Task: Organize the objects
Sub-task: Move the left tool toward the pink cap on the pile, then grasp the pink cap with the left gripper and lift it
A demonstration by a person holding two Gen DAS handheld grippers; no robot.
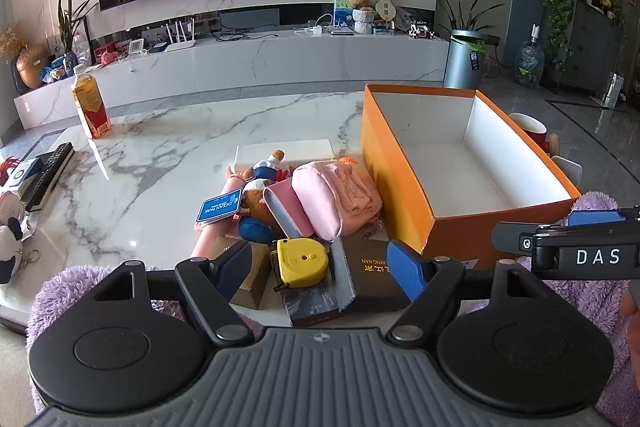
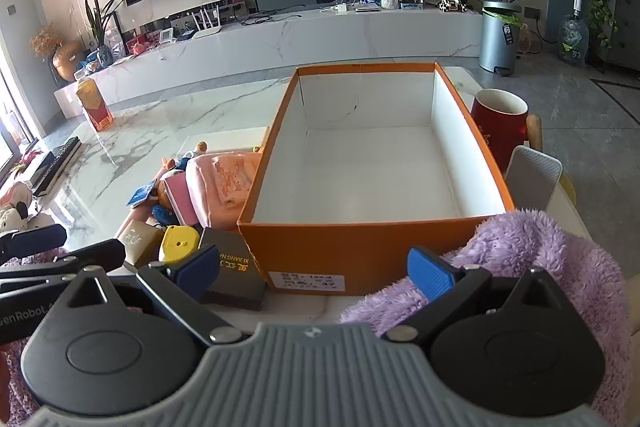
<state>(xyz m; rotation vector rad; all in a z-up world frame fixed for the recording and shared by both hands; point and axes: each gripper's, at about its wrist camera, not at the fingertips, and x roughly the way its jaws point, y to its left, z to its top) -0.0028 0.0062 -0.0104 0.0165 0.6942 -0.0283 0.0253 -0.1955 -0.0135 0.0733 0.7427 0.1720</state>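
Observation:
An empty orange box [image 1: 400, 171] with a white inside stands on the marble table [image 1: 160, 155]; it also shows in the right wrist view [image 2: 340, 247]. A pile lies left of it: a yellow tape measure [image 1: 302, 261], a dark box with gold lettering [image 1: 370, 277], a gold box [image 1: 254, 281], a pink pouch [image 1: 336, 199], a plush toy [image 1: 262, 171] with a blue tag [image 1: 220, 207]. My left gripper [image 1: 320, 269] is open, just short of the tape measure. My right gripper [image 2: 314, 273] is open and empty before the orange box's near wall.
A bottle of yellow drink [image 1: 91, 105] stands at the table's far left. Remote controls [image 1: 46, 173] and small plush toys [image 1: 10, 239] lie at the left edge. A red mug [image 2: 500, 123] stands right of the box. Purple fleece [image 2: 520, 251] covers the near edge.

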